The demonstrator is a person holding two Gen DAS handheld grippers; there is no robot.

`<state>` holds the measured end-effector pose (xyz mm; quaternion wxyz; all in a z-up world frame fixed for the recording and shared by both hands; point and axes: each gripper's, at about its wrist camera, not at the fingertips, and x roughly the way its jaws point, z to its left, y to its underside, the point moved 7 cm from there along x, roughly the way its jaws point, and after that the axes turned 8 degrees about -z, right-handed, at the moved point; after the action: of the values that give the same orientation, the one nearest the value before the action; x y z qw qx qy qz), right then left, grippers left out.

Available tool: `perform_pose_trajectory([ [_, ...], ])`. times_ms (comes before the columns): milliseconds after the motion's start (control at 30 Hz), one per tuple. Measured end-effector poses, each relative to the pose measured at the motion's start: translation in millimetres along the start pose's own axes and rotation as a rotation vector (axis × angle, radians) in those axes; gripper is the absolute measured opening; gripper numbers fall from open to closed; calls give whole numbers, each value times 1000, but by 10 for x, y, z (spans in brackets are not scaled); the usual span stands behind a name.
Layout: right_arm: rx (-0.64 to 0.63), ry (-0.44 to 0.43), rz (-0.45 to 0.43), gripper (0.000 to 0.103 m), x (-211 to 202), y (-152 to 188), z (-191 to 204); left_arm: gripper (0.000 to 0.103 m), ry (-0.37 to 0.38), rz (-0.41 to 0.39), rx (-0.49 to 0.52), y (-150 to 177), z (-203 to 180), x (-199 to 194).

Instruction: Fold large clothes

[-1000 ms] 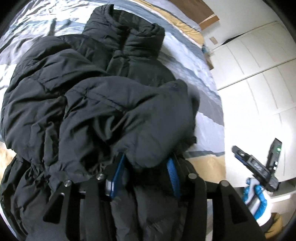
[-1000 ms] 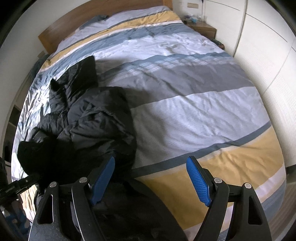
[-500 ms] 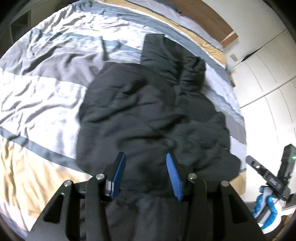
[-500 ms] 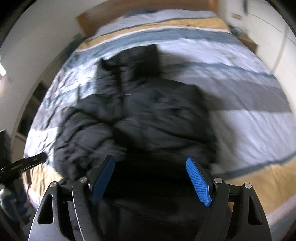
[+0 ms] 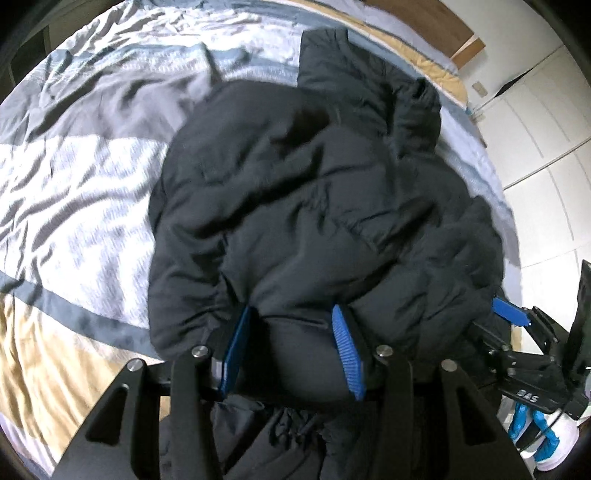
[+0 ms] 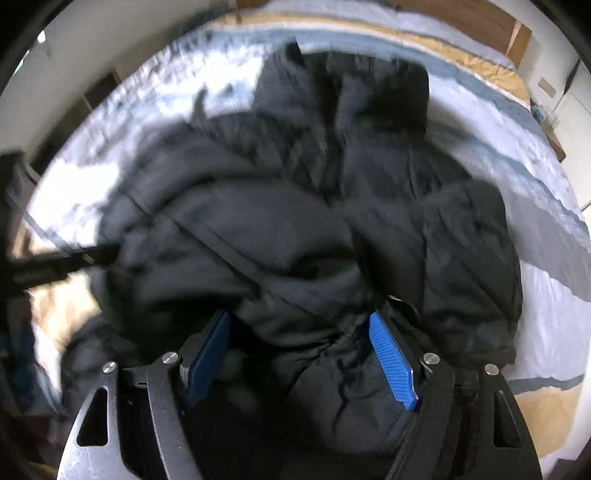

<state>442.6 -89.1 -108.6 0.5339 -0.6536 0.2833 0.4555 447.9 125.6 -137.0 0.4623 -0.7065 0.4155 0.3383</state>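
Left tongs point(image 5: 291, 347): blue-padded jaws part-way apart, clamped on a puffy fold at the near hem of the black quilted padded jacket point(image 5: 314, 206).
Right tongs point(image 6: 299, 358): jaws wide and just narrowing; jacket fabric bulges between the pads, but blur hides whether they press.
Jacket position: directly ahead of and beneath both tongs, bunched on the bed.
Long axis: runs away from the tongs, hem nearest, collar at the far end toward the headboard.
Nearer hand: neither clearly; both sit at the hem, side by side.
Judgement: hem likely goes forward toward the collar.
Surface: striped grey, white and tan bed cover point(image 5: 77, 173), wrinkled.
Room: white panelled wardrobe doors point(image 5: 546, 147) at right; wooden headboard point(image 6: 480, 18).
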Motion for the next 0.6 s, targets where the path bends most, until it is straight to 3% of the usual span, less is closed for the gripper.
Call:
perform_pose_trajectory([
  [100,-16,4,37,75,85,182,-167,44,-33,8,-9,100,-33,58],
  [333,8,-83,39,77,31,349,-636,44,-148,16,-65,239,-191,24],
  [600,54,-106,29,77,-67,484,-1230,44,-296,-25,-81,302,-429,-411],
])
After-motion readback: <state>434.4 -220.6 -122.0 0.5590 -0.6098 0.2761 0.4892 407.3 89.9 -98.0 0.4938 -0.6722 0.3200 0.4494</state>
